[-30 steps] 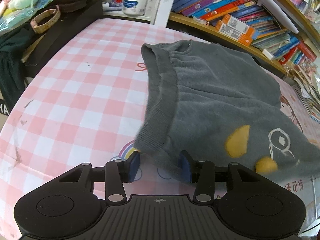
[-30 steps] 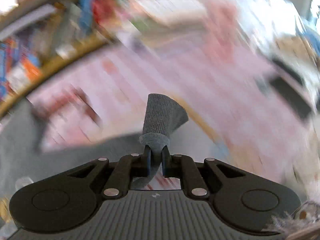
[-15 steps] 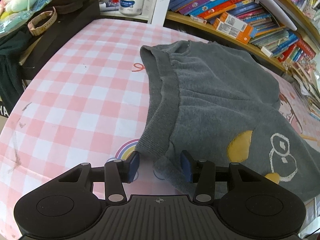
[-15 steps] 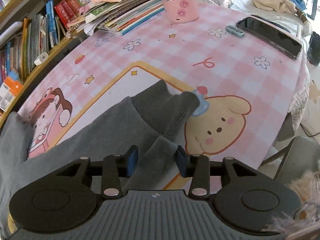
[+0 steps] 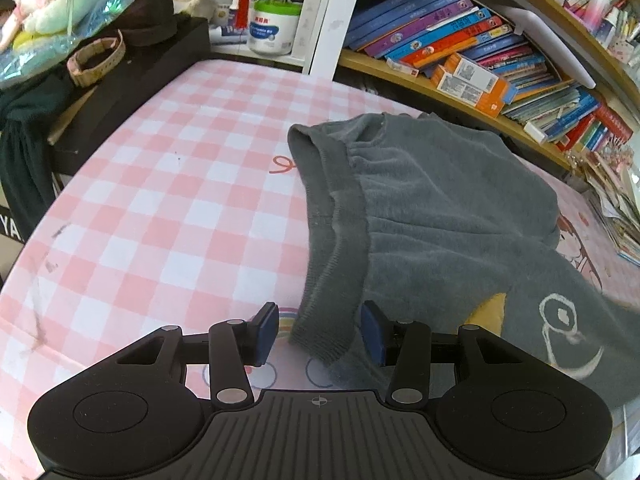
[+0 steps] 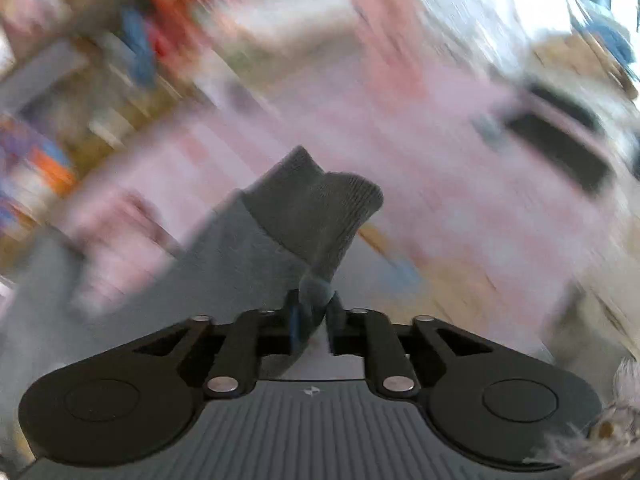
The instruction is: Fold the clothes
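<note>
A grey knit sweater [image 5: 440,208] with a yellow and white cartoon print lies on the pink checked tablecloth [image 5: 168,200]. Its ribbed hem [image 5: 332,280] runs toward my left gripper [image 5: 320,330], which is open with the hem's near corner between its blue pads, not pinched. In the right wrist view my right gripper [image 6: 314,316] is shut on the ribbed cuff [image 6: 316,208] of the sweater's sleeve and holds it lifted; the background there is motion-blurred.
A bookshelf [image 5: 460,60] full of books runs along the table's far side. A black box [image 5: 132,80] with a watch, dark clothing and a plush toy stands at the far left. A white tub [image 5: 274,26] and pens stand behind. A dark phone-like shape [image 6: 560,136] lies at right.
My right gripper, open over the sleeve half a second ago, has shut on the cuff and is swinging it fast. The left gripper edged forward around the hem corner and stays open.
</note>
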`<control>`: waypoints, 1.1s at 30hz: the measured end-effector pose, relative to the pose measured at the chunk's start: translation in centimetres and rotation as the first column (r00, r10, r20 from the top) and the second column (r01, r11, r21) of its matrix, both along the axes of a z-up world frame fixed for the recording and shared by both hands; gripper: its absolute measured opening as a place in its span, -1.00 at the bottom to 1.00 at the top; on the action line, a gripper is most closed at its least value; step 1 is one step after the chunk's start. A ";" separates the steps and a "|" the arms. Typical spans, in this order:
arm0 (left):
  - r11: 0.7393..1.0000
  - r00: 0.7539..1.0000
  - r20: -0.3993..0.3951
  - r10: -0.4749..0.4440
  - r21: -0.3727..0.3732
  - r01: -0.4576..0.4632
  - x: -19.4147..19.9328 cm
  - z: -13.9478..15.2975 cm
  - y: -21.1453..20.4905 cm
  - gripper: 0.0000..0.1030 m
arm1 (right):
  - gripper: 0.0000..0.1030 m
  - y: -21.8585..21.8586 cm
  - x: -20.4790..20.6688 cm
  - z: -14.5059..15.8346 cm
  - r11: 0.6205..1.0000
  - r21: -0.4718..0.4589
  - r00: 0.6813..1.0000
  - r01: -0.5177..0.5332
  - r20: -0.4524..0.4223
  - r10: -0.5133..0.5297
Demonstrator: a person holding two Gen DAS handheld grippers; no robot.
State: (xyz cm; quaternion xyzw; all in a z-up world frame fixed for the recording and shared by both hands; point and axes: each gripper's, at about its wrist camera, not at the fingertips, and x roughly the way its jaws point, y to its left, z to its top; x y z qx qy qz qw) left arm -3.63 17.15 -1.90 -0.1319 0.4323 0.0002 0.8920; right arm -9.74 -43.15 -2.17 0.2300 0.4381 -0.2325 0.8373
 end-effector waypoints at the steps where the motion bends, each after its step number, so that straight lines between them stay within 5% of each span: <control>1: 1.000 1.000 -0.003 0.000 0.002 0.000 0.1 0.0 0.0 -0.12 | -0.48 -0.1 -0.3 -0.5 0.999 -0.028 0.999 0.034 -0.018 -0.034; 3: 1.000 1.000 -0.008 0.000 0.003 0.000 0.4 -0.1 0.0 -0.12 | -0.25 0.3 -0.5 -0.5 0.996 -0.069 0.999 0.051 -0.004 -0.051; 11: 0.999 0.999 -0.037 -0.028 0.040 0.029 1.4 -1.1 -1.1 -0.13 | -0.21 5.3 1.4 0.3 0.974 -0.182 0.988 -0.136 0.049 0.147; 18: 1.000 1.000 0.000 0.008 0.028 -0.008 0.3 -0.6 0.6 -0.54 | -0.18 9.1 3.5 -1.6 0.944 -0.156 0.956 -0.291 -0.006 0.294; 30: 0.985 0.988 -0.040 0.149 0.093 -0.145 -1.8 0.1 5.0 -0.52 | -0.08 12.5 3.4 -1.8 0.898 -0.100 0.903 -0.430 -0.022 0.430; 33: 0.984 0.988 -0.050 0.147 0.105 -0.142 -1.8 0.4 5.1 -0.34 | -0.08 12.3 4.1 -0.9 0.899 -0.080 0.901 -0.431 0.020 0.433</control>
